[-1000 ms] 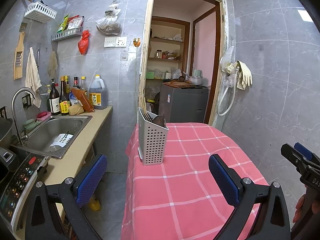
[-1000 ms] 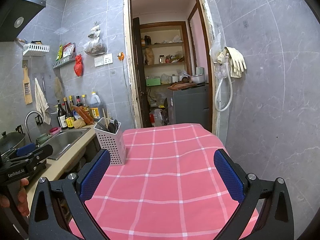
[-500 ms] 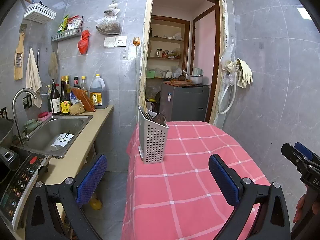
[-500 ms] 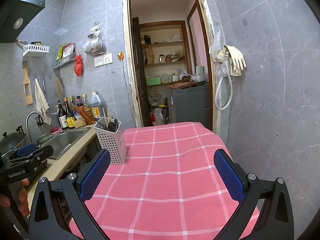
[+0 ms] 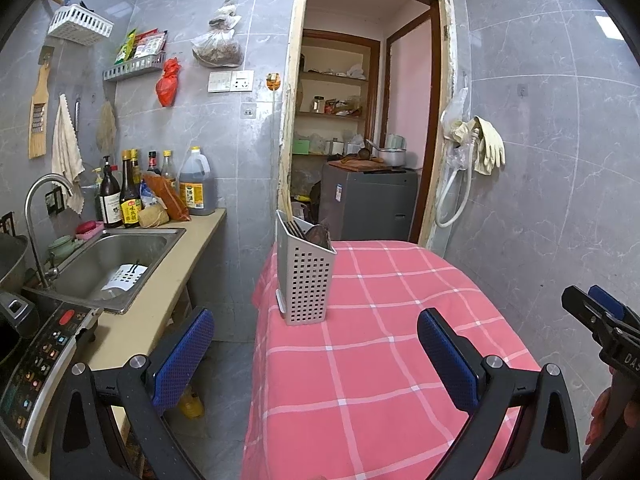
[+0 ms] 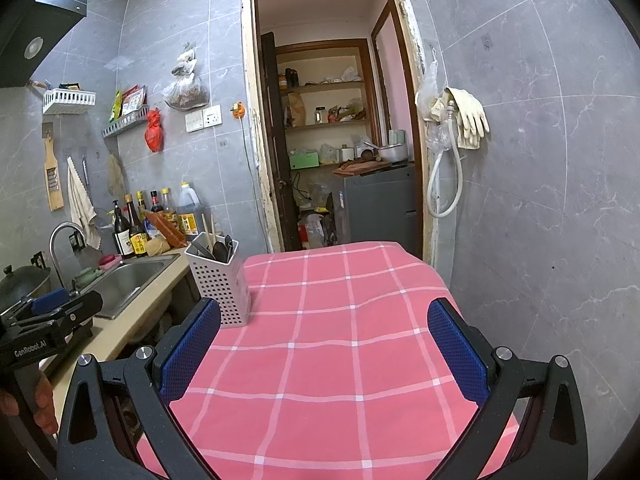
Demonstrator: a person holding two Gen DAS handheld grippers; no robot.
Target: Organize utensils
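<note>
A white perforated utensil holder (image 5: 305, 280) (image 6: 219, 280) stands near the left edge of the table with the pink checked cloth (image 5: 380, 340) (image 6: 332, 340). Dark utensils (image 6: 222, 249) and chopsticks stick out of its top. My left gripper (image 5: 316, 356) hovers open, well short of the holder, nothing between its blue pads. My right gripper (image 6: 324, 352) is open over the cloth, to the right of the holder, and holds nothing. Each gripper shows at the edge of the other's view, held by a hand.
A counter with a steel sink (image 5: 112, 260) and a row of bottles (image 5: 128, 196) runs along the left. An induction cooker (image 5: 36, 364) sits at the near left. A doorway (image 5: 360, 140) opens behind the table; tiled walls close the right.
Both views have drifted slightly upward and back; the holder sits a little lower in the frames. Neither gripper has changed its opening.
</note>
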